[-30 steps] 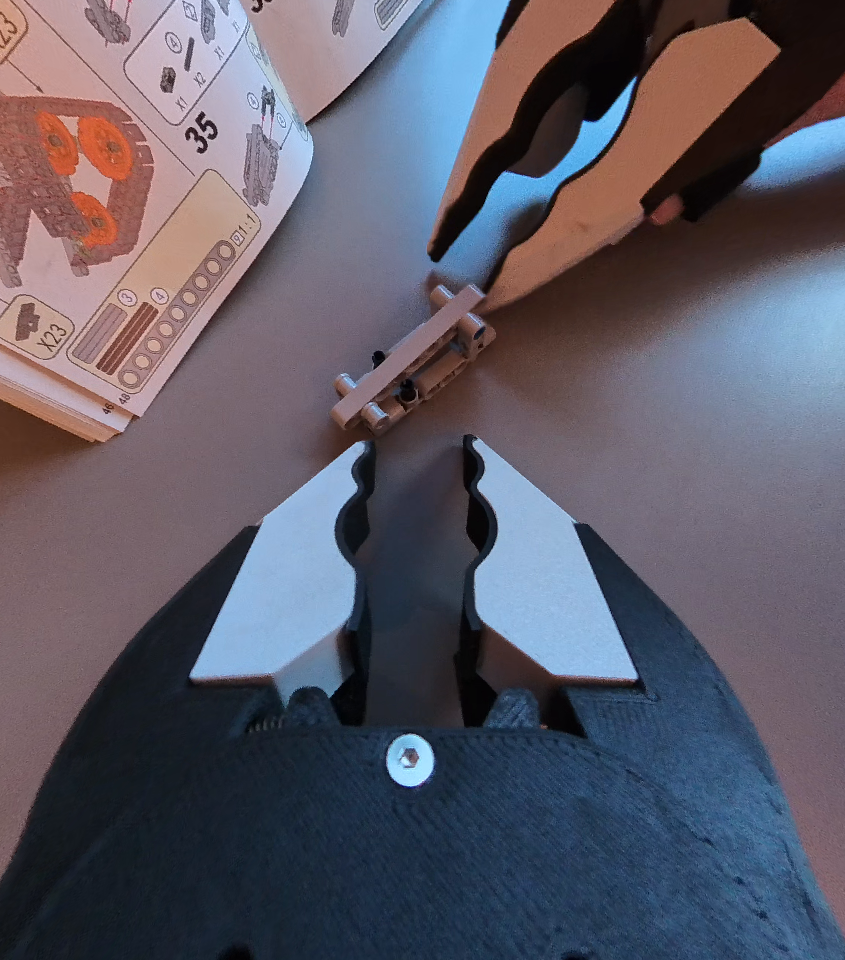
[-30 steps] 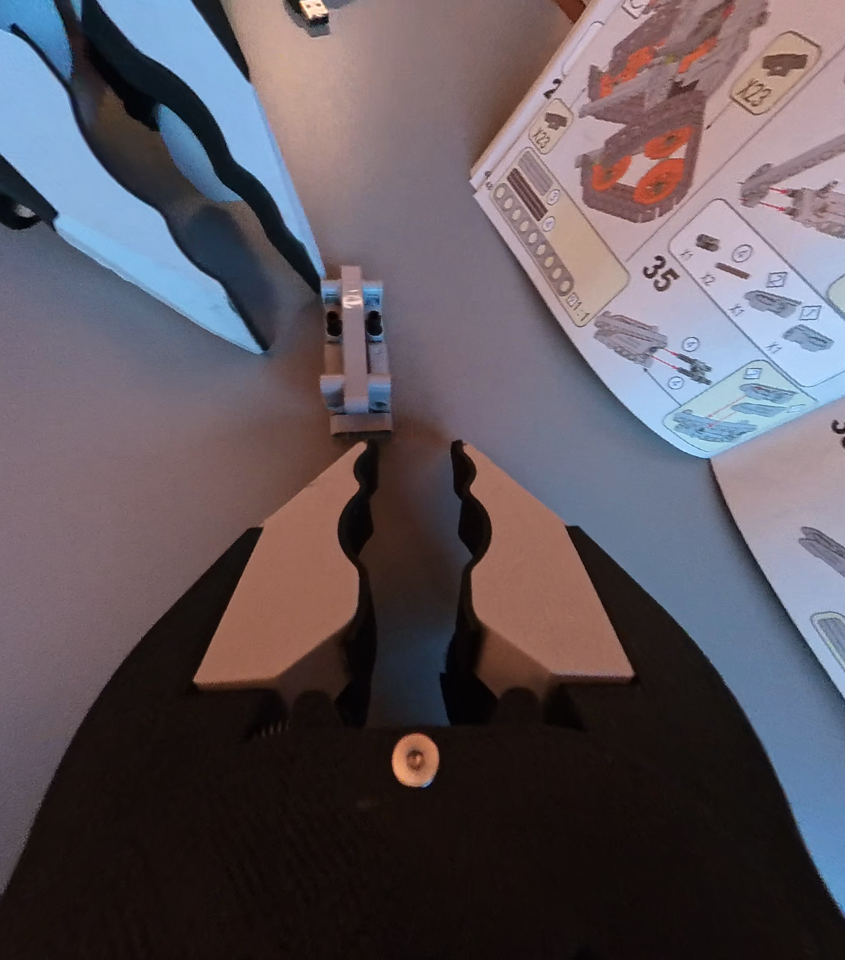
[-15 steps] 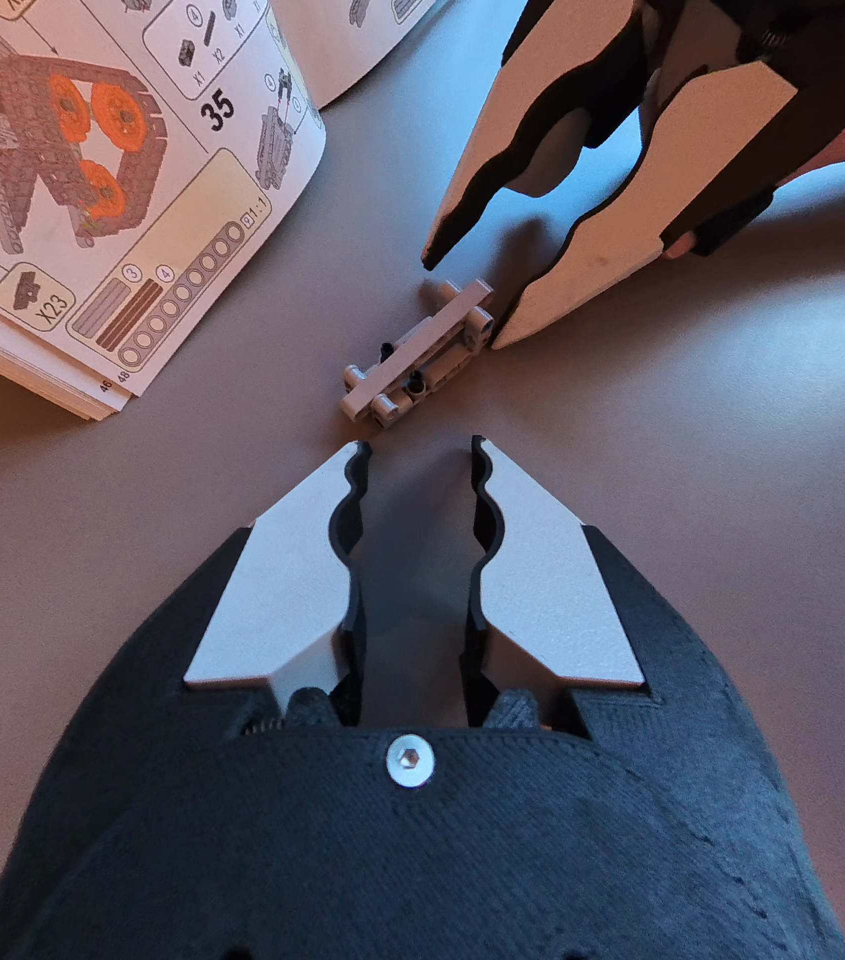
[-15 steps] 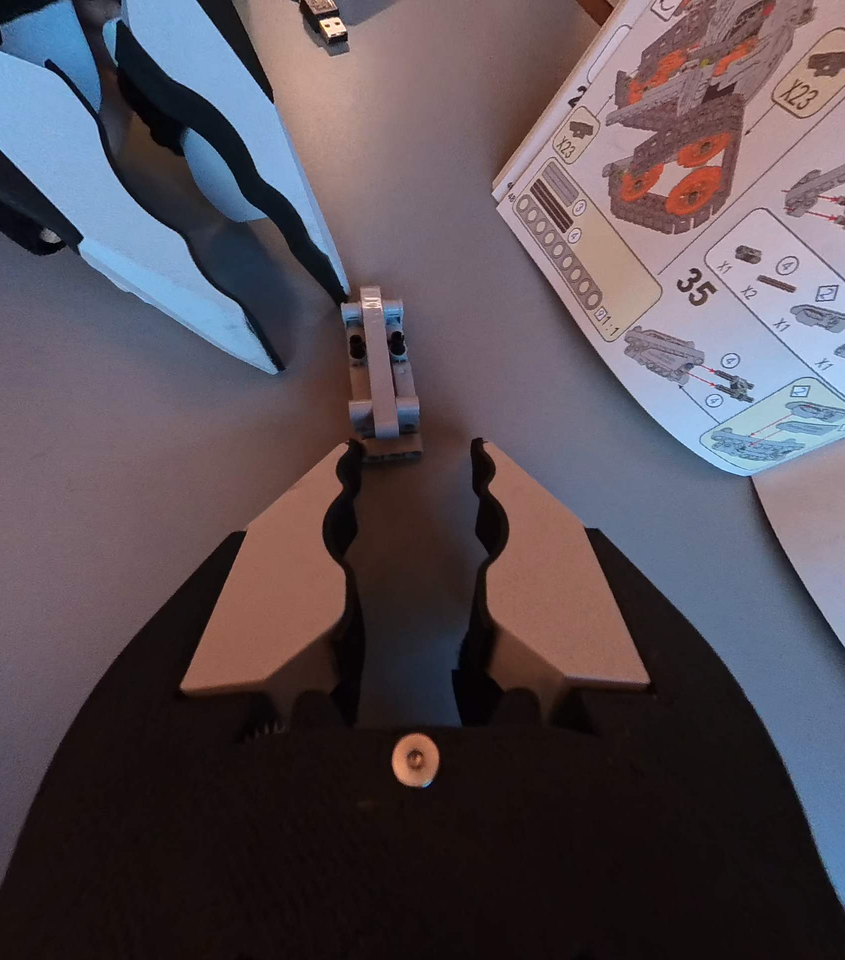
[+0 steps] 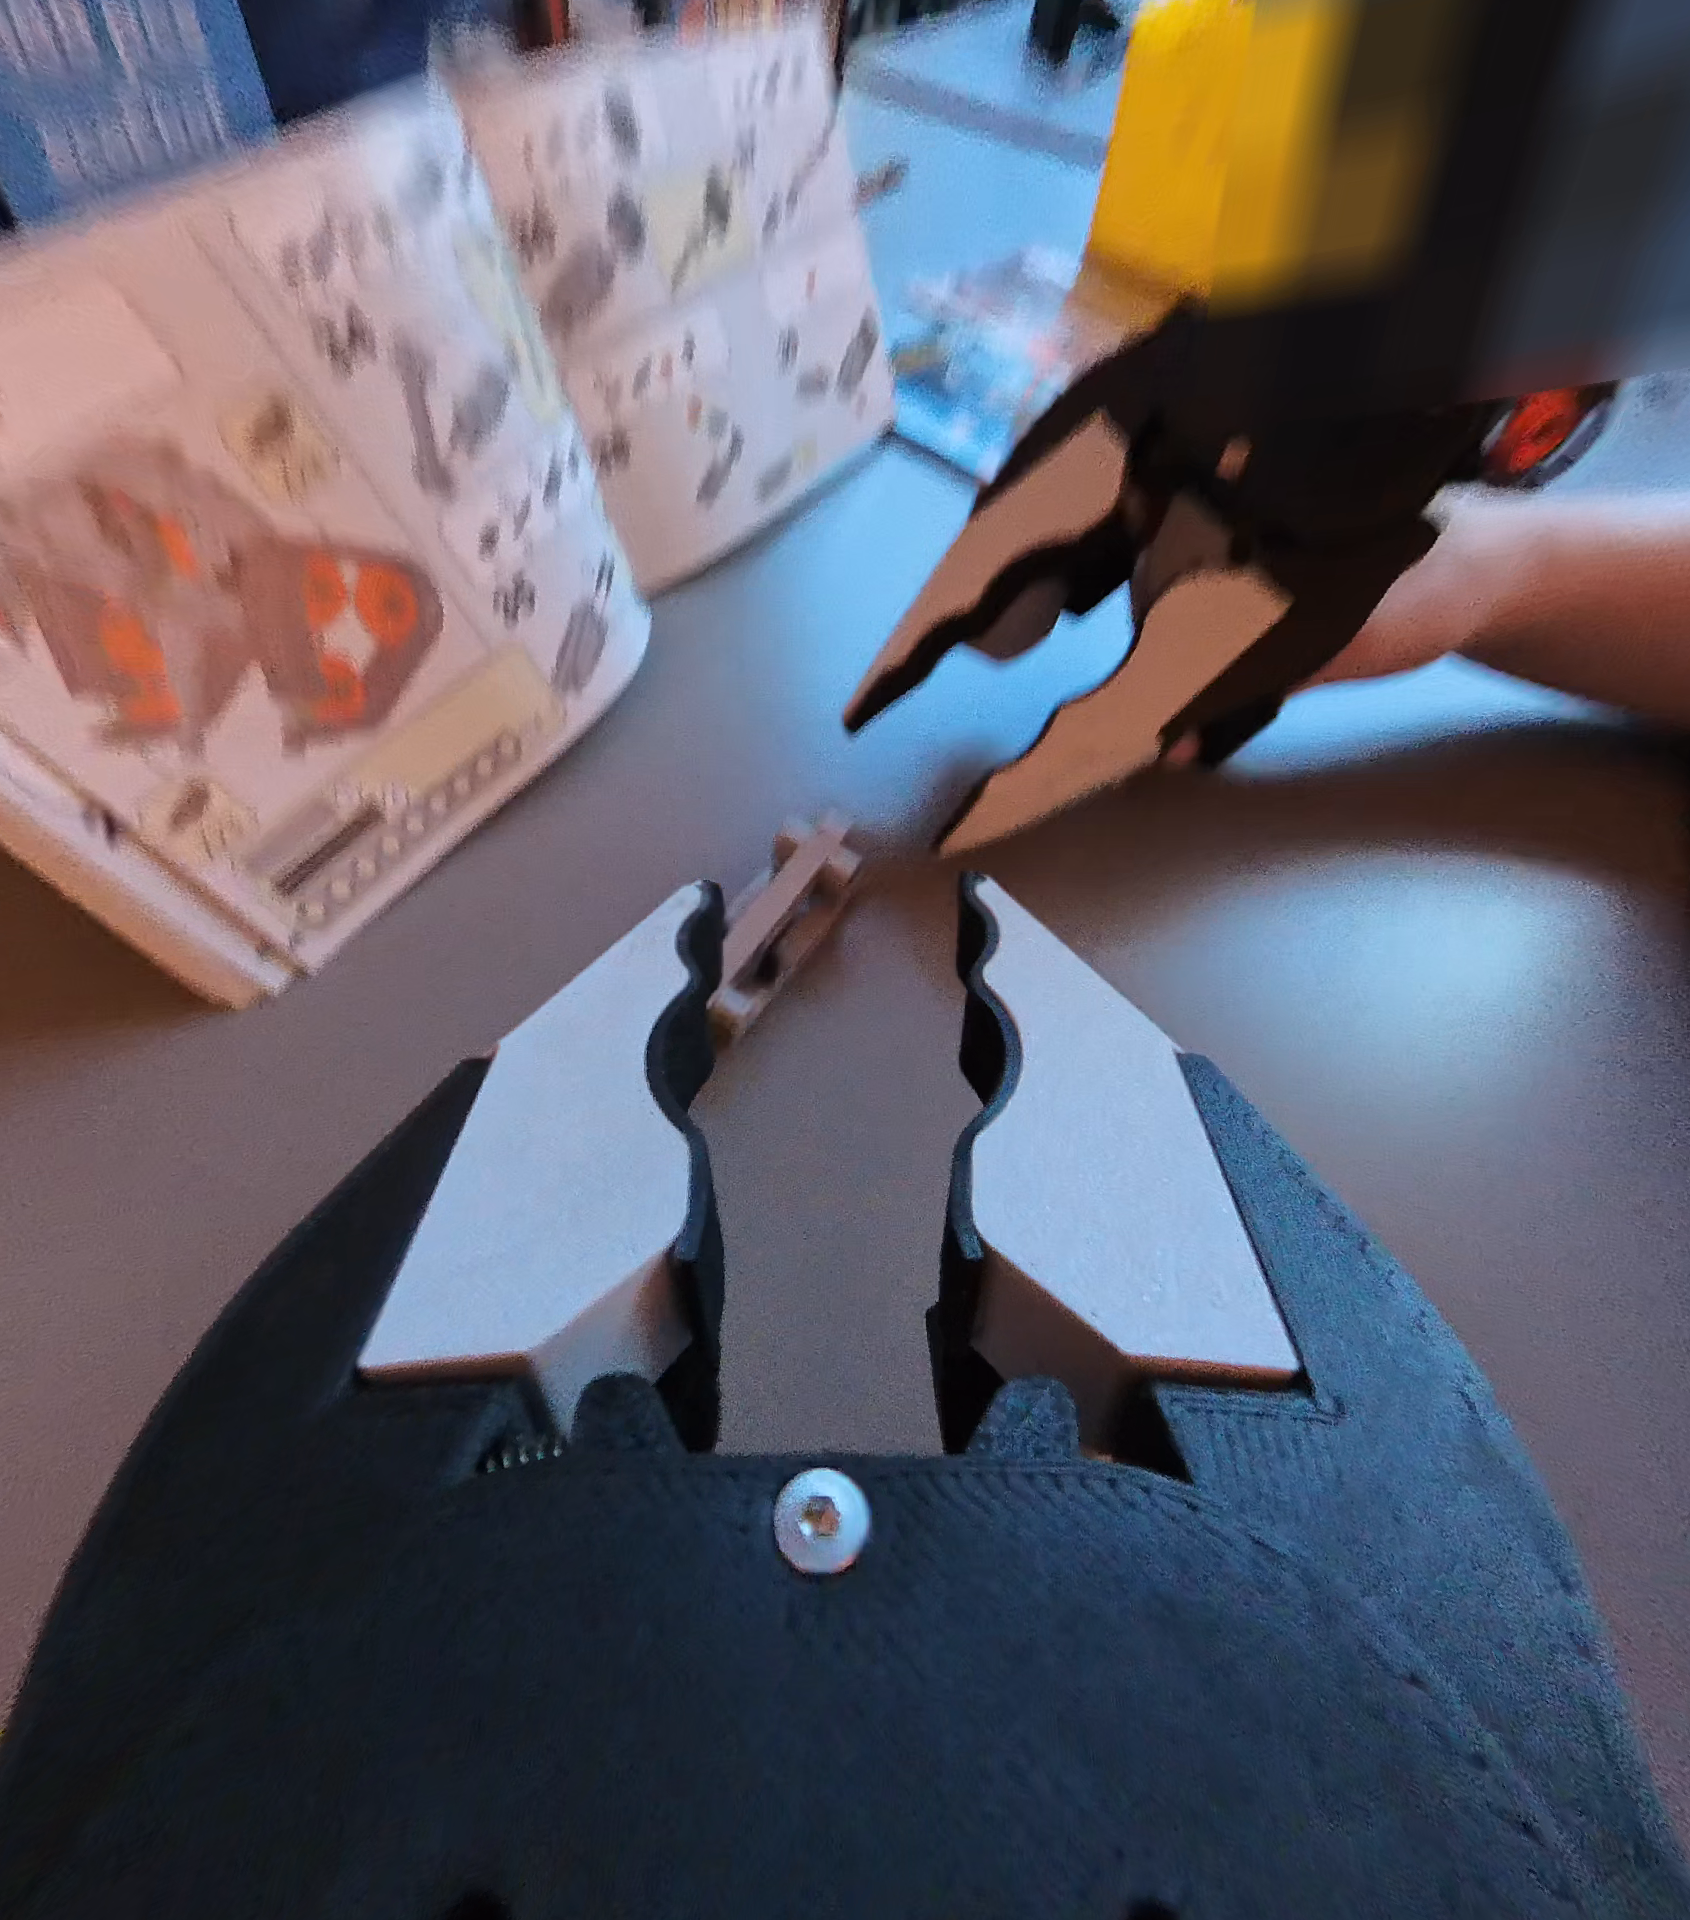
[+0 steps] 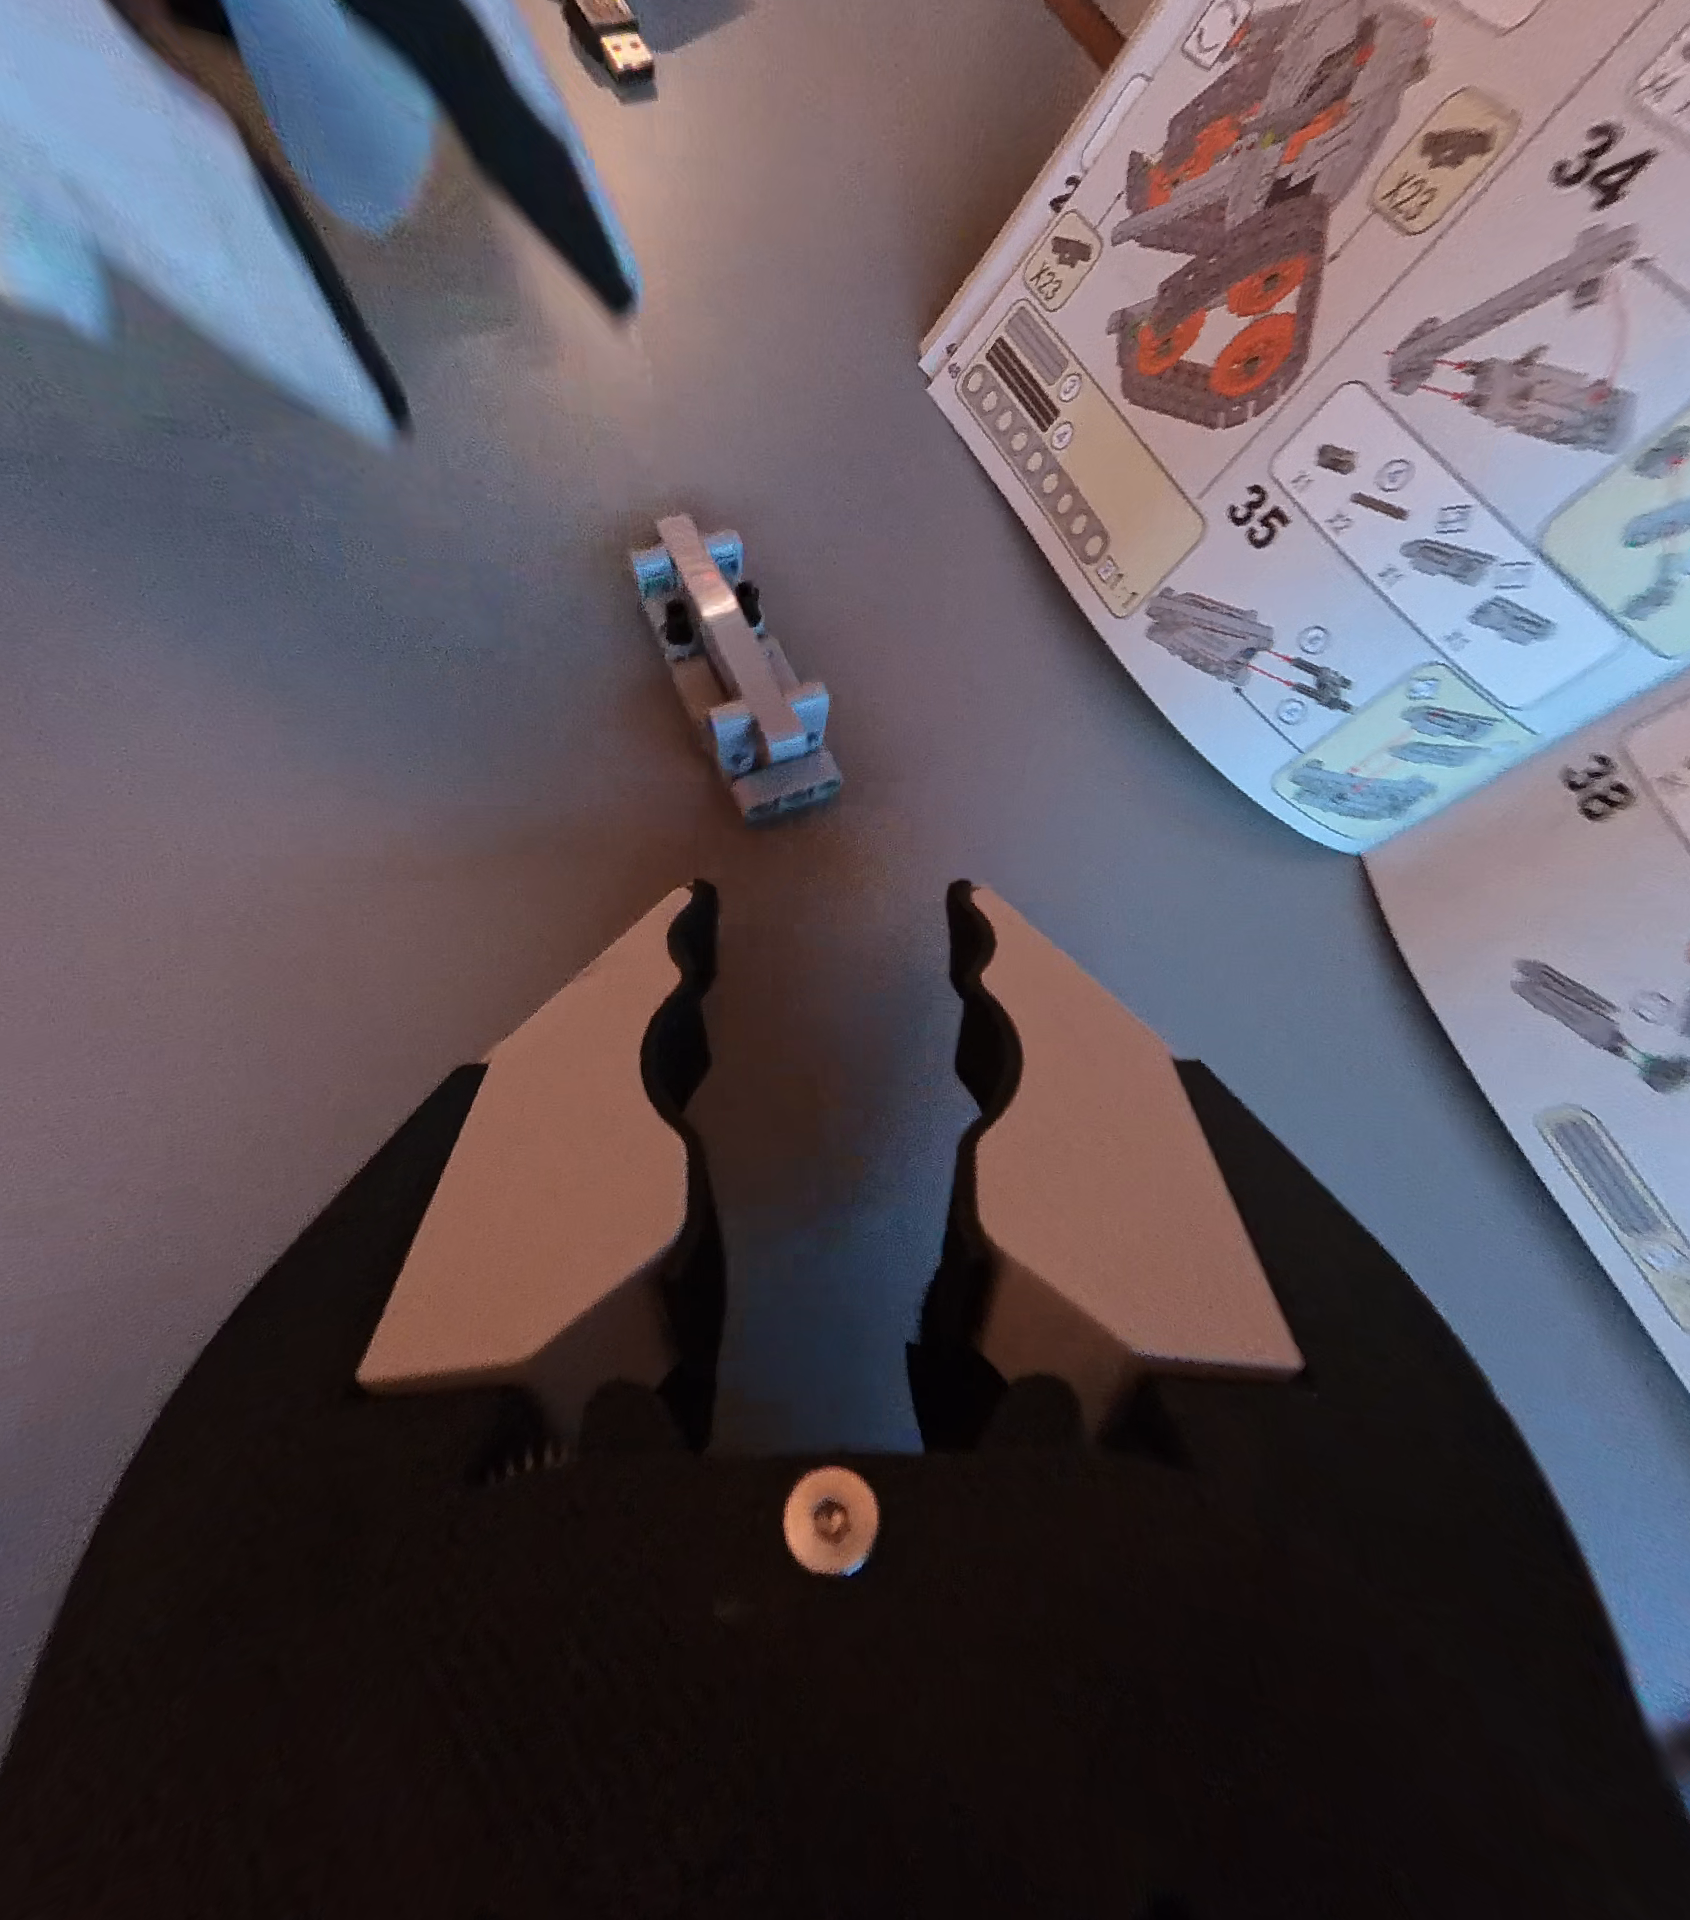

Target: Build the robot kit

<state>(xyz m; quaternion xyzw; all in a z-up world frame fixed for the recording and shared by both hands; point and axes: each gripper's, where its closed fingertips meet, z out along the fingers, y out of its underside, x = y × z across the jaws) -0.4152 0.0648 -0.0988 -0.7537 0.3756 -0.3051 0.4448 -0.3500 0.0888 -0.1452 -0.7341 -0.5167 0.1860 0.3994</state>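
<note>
- The left gripper (image 5: 836, 899), black-bodied with grey fingers, had its jaws apart and empty, low over the grey-brown table (image 5: 1340, 1039).
- A small grey plastic brick assembly with black pins (image 5: 787, 930) lay on the table at its 12 o'clock, part hidden behind the left finger; contact unclear.
- The right gripper (image 6: 828, 899) also stood apart and empty, the assembly (image 6: 732, 665) near at its 12 o'clock, not touching.
- An open white instruction booklet (image 6: 1392, 468) lay at its 2 o'clock.
</note>
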